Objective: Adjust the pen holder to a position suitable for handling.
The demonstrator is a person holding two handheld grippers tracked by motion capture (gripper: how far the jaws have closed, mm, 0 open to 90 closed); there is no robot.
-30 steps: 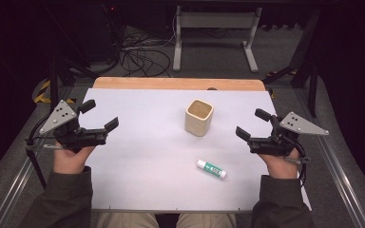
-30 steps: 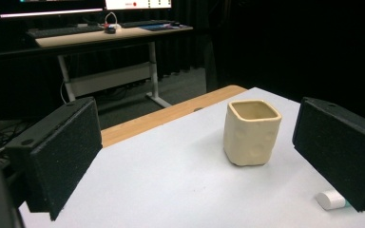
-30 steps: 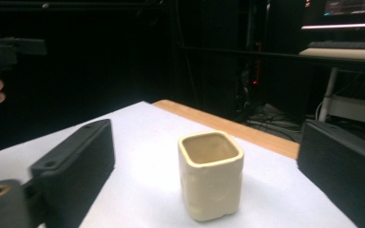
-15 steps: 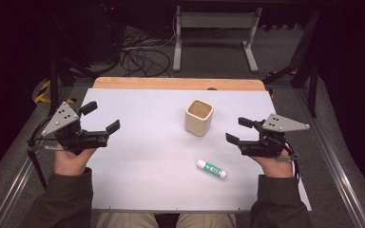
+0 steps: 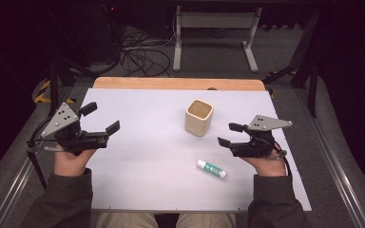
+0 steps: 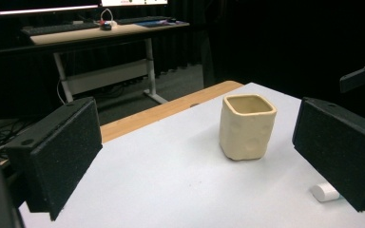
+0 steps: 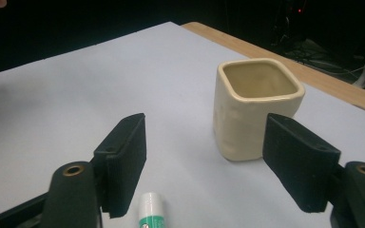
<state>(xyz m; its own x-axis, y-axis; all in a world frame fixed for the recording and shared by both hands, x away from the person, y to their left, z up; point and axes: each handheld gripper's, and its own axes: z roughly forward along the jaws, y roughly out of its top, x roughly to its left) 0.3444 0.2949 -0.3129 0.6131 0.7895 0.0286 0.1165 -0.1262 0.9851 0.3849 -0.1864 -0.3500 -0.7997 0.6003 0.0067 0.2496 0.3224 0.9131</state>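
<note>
item: cream cup (image 5: 199, 117), frame centre; glue stick (image 5: 211, 168) lower centre-right. right gripper (image 5: 224, 134) mid-right, jaws half-wide, just been closing, nothing btwn. left gripper (image 5: 100, 118) mid-left, jaws wide, empty.

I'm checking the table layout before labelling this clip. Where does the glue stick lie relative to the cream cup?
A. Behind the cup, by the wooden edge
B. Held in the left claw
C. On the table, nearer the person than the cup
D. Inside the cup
C: the glue stick lies flat on the white table, apart from the cream cup and closer to the person's side.
</note>
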